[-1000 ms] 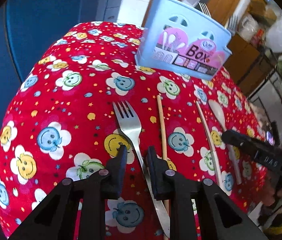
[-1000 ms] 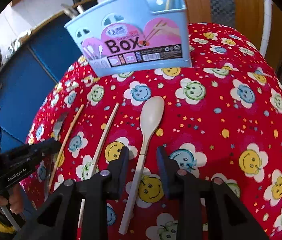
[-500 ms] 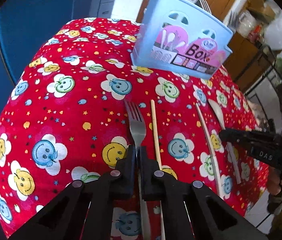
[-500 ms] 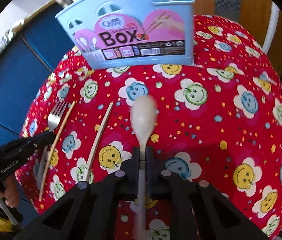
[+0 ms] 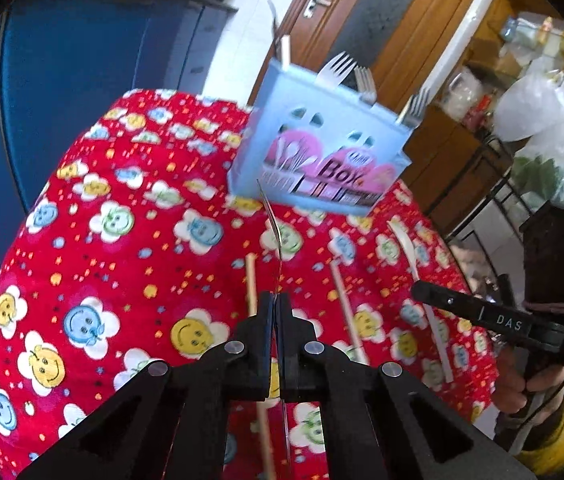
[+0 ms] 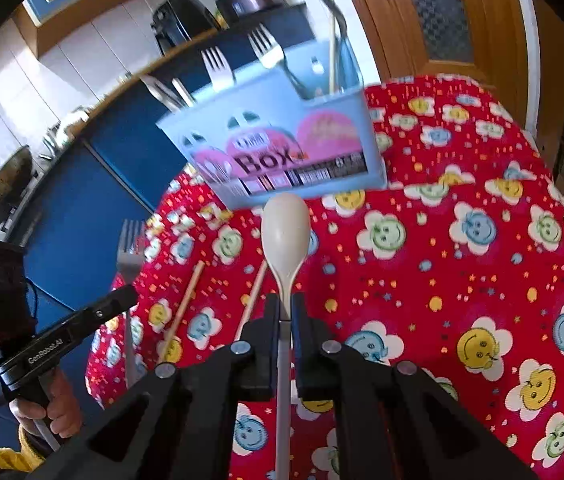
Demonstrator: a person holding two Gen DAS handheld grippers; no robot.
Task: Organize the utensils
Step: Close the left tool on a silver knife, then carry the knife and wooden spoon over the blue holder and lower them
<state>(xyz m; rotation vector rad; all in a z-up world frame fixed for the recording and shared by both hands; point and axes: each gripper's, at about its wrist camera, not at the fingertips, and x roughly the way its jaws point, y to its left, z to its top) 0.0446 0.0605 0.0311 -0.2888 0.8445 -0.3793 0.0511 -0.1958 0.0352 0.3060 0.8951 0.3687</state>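
Observation:
My left gripper (image 5: 276, 304) is shut on a metal fork (image 5: 272, 228), seen edge-on and lifted off the cloth; the fork also shows in the right wrist view (image 6: 130, 248). My right gripper (image 6: 284, 308) is shut on a cream spoon (image 6: 285, 232), raised with its bowl pointing at the light blue utensil box (image 6: 282, 152). The box (image 5: 322, 152) stands at the far side of the table and holds several forks (image 5: 336, 68) and a chopstick. Two wooden chopsticks (image 5: 251, 284) (image 5: 344, 312) lie on the red smiley tablecloth (image 5: 122, 264).
A dark blue cabinet (image 5: 94, 64) stands behind the table on the left. A wooden door (image 5: 374, 28) and shelves with bags (image 5: 530, 104) are at the back right. The table edge drops off on both sides.
Both grippers closed, the left on the fork and the right on the spoon, then lifted them off the cloth. The fork has turned edge-on.

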